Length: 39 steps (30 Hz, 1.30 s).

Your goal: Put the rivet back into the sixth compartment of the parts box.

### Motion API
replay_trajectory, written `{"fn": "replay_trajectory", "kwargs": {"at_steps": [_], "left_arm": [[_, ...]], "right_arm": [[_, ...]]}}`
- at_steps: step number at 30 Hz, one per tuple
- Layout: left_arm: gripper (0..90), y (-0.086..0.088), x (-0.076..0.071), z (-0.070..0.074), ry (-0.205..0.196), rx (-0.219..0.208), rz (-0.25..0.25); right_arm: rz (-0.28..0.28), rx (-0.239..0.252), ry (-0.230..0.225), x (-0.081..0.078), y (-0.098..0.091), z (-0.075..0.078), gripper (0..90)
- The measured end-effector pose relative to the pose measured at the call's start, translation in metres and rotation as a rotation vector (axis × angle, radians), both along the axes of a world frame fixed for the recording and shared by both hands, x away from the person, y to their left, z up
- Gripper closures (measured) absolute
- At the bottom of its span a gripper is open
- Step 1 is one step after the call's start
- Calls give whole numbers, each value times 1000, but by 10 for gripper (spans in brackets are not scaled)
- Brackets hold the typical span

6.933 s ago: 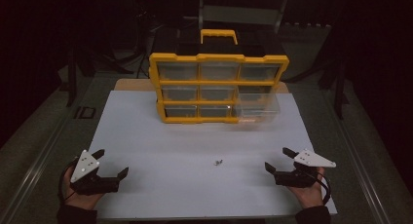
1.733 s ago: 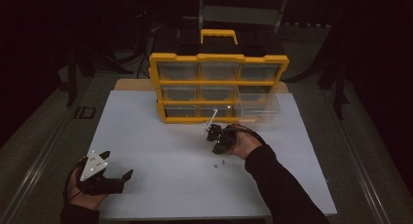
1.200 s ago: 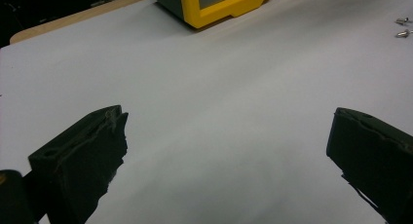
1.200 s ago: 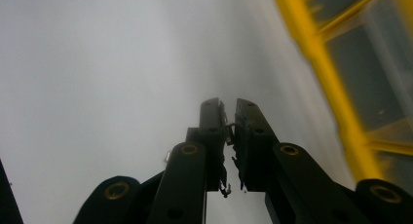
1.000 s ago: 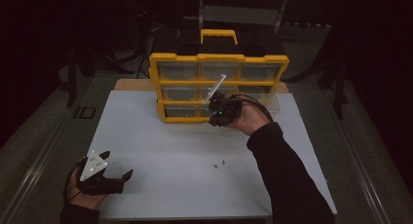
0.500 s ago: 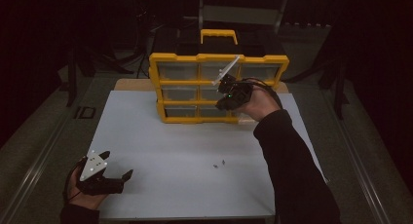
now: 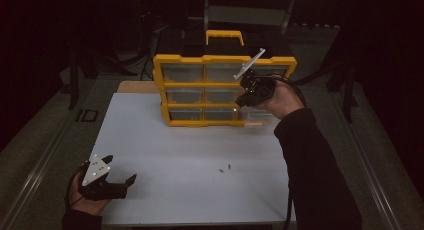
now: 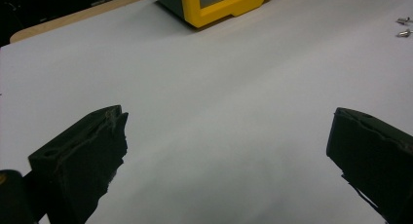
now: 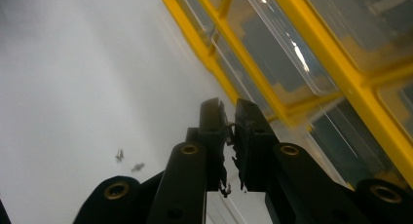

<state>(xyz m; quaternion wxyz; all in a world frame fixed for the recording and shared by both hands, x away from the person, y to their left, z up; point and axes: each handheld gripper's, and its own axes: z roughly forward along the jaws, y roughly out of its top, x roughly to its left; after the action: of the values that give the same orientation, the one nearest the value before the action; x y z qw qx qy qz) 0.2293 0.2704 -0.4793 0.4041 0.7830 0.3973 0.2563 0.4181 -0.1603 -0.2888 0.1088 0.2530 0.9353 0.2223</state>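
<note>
Left gripper (image 7: 121, 170): rests low on the near left corner of the table, jaws spread wide with nothing between them. It looks parked there to keep out of the other hand's way.

White table (image 7: 165, 140): bare sheet across the middle, so small parts show up well.

Screws (image 7: 224, 168): two tiny metal ones lie loose just beside each other on the sheet, well apart from both grippers. They are probably waiting to be sorted.

Yellow organizer (image 7: 200, 85): stands upright at the far edge, its clear drawers facing the person for easy reach.

Right gripper (image 7: 239, 103): held up in front of the organizer's right-hand column, tips angled down, jaws pinched almost together. Whether a screw sits between them is too small to tell. The pose suits carrying a tiny part to a drawer.

Bottom right drawer (image 7: 260, 117): pulled out toward the person, just below that gripper, likely open to receive what is dropped.
</note>
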Motion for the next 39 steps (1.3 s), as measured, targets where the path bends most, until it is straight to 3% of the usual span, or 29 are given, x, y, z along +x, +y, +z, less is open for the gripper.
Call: {"fn": "replay_trajectory", "kwargs": {"at_steps": [15, 24, 25, 27, 28, 29, 30, 39], "left_arm": [[16, -1, 0, -1, 4, 2, 0], [16, 0, 0, -1, 6, 2, -1], [16, 0, 0, -1, 6, 2, -2], [16, 0, 0, -1, 7, 2, -2], [16, 0, 0, -1, 7, 2, -2], [16, 0, 0, -1, 8, 1, -2], [16, 0, 1, -1, 8, 1, -3], [16, 0, 1, -1, 9, 1, -3]], "right_arm": [[-75, -25, 2, -1, -39, 4, 818], [-80, -41, -4, -1, -44, 2, 807], [-82, -47, -12, -1, -44, 2, 725], [-108, -47, -62, 0, -43, 1, 364], [-108, -47, -62, 0, -43, 1, 364], [-114, -52, -100, -1, -43, 1, 220], [-137, -69, -141, -2, -42, 0, 148], [-117, 7, -155, -7, -36, 0, 108]]}}
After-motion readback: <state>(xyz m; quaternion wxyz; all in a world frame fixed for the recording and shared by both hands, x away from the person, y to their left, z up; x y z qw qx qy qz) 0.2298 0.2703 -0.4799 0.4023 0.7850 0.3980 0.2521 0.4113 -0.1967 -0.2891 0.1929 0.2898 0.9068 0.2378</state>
